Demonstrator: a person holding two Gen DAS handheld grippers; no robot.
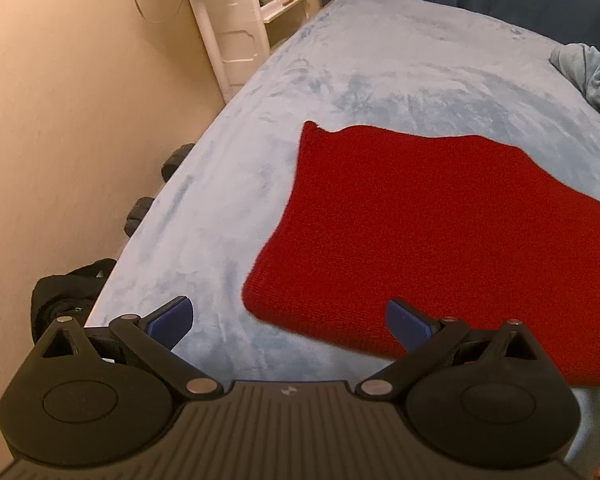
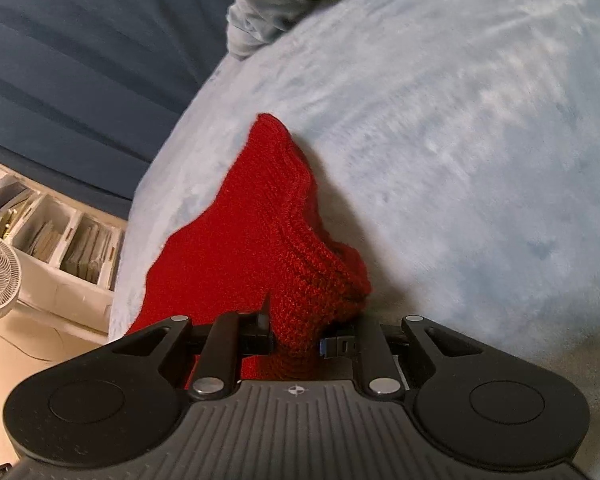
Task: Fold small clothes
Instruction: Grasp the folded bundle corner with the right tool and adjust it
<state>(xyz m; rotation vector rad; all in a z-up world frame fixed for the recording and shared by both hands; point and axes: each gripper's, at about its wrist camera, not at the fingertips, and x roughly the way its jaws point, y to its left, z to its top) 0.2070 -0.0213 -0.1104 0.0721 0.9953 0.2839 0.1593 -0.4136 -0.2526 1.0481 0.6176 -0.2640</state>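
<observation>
Right tongs (image 2: 296, 340) pinch red knit (image 2: 260, 216) edge — blanket (image 2: 460, 120) beyond bare.

A knit garment (image 1: 440, 232) lies flat on a bed (image 1: 380, 72); a shelf unit (image 1: 260, 4) stands beyond the bed's far-left corner, crumpled cloth (image 1: 592, 76) at the far right.

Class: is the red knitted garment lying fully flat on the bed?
No. The right gripper has pinched one corner of the red knitted garment, lifting it.

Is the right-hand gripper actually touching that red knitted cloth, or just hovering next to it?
Touching. In the right wrist view the right gripper has closed on a bunched edge of the red knitted cloth, which is pinched between its fingers.
</observation>
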